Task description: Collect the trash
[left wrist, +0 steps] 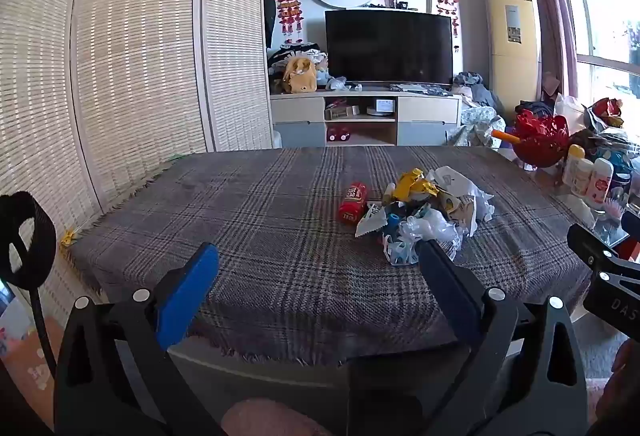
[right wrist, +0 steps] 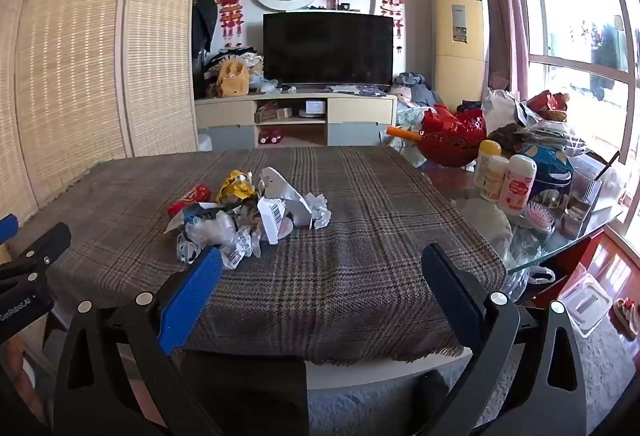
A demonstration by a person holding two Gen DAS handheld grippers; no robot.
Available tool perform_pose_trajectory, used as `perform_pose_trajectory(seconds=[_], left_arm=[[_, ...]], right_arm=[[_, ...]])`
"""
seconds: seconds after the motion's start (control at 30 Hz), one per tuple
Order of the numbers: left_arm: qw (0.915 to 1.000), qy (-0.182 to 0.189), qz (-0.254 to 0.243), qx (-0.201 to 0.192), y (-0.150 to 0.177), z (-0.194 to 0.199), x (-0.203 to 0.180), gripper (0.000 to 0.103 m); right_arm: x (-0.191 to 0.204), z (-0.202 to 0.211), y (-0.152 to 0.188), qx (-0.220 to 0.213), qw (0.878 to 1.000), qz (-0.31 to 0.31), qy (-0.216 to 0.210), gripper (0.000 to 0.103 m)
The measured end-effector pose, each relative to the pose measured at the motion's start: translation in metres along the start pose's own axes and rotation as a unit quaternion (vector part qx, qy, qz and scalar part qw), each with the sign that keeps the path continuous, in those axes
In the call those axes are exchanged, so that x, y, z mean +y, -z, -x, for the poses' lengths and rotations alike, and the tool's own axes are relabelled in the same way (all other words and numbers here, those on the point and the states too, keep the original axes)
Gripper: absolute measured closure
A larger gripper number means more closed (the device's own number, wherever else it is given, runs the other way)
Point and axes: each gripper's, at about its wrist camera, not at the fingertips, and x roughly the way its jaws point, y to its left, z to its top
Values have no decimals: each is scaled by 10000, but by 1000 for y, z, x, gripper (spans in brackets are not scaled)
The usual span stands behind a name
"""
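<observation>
Both my tongs, left (left wrist: 318, 276) and right (right wrist: 322, 276), hang spread wide and empty over the bench's (right wrist: 360, 276) near edge, with the trash heap (right wrist: 248, 216) mid-bench between them, about equally near both, nothing gripped.

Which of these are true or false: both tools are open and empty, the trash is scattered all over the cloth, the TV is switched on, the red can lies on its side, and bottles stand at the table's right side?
1. Both the left tool and right tool are open and empty. True.
2. The trash pile is scattered all over the plaid cloth. False: it sits in one heap.
3. The TV is switched on. False: its screen is dark.
4. The red can lies on its side. True.
5. The bottles stand at the table's right side. True.
</observation>
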Motion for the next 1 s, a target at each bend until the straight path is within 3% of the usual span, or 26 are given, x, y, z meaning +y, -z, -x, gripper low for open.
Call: perform_pose_trajectory(seconds=[1.0], left_arm=[[10000, 25, 13, -76, -8, 6, 6, 8]], right_arm=[[-1, 0, -1, 26, 10000, -45, -30, 3]])
